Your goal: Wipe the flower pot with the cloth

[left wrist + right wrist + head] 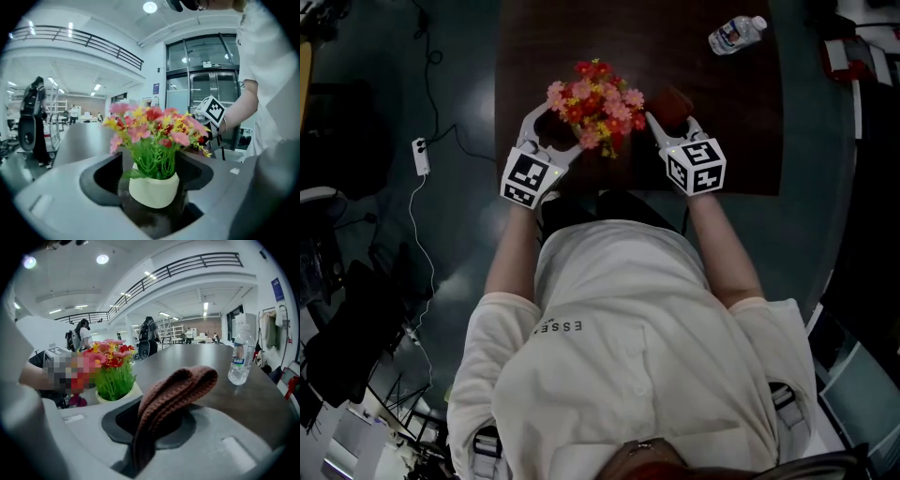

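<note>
Dark table [727, 112], flower pot [153, 190] upright

Place: you're working in a large open lab hall | Signs: mezzanine railing [187, 264] above, tall glass doors [201, 89], shelving racks [176, 333] at the back, people with backpacks [149, 336] | Floor: cables [414, 202] beside your dark table [675, 56]

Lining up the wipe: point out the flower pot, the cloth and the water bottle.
flower pot [153, 191]: left gripper view, front of its cream wall.
cloth [180, 390]: right gripper view, middle of the brown knit fold.
water bottle [241, 358]: right gripper view, middle of its clear body.
</note>
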Action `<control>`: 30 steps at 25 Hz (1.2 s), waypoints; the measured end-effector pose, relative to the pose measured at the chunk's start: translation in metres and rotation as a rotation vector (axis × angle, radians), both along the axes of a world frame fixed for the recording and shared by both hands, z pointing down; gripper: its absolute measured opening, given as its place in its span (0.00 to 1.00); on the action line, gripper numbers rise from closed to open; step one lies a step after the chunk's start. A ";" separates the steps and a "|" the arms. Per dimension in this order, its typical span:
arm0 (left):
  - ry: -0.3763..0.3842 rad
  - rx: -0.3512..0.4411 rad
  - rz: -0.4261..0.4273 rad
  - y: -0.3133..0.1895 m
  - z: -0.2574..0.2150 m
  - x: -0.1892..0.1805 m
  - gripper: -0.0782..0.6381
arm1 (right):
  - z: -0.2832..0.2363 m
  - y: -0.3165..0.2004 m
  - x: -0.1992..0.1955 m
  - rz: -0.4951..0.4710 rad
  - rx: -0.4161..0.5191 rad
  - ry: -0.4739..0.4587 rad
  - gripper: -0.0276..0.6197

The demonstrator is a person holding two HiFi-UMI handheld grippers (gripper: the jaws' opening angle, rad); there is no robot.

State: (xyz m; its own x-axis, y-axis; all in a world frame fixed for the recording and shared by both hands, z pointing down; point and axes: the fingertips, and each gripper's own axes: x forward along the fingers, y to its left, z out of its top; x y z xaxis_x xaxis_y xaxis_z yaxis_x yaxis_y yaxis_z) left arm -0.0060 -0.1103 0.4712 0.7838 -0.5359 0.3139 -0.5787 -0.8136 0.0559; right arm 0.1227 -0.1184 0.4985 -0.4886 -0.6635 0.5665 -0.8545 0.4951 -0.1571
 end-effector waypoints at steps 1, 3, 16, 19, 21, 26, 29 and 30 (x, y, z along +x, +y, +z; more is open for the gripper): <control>-0.003 0.011 -0.047 0.004 -0.005 -0.007 0.59 | 0.000 0.004 0.000 0.000 -0.006 -0.001 0.12; -0.026 0.032 -0.140 0.014 -0.007 -0.017 0.41 | 0.001 0.012 0.000 0.000 -0.014 -0.007 0.12; -0.020 -0.040 -0.396 0.082 -0.006 -0.051 0.18 | 0.000 0.077 -0.015 -0.005 0.006 -0.026 0.12; 0.009 -0.003 -0.403 0.104 -0.025 -0.060 0.13 | -0.010 0.102 -0.020 0.022 0.026 -0.025 0.12; 0.035 0.016 -0.398 0.120 -0.041 -0.064 0.13 | -0.018 0.121 -0.022 0.045 0.040 -0.020 0.12; 0.061 0.037 -0.360 0.175 -0.064 -0.083 0.13 | -0.037 0.179 -0.040 0.071 0.083 -0.011 0.12; 0.075 0.053 -0.346 0.205 -0.075 -0.096 0.13 | -0.045 0.215 -0.052 0.082 0.109 0.001 0.12; 0.085 0.059 -0.343 0.215 -0.078 -0.100 0.13 | -0.047 0.226 -0.056 0.087 0.116 0.006 0.12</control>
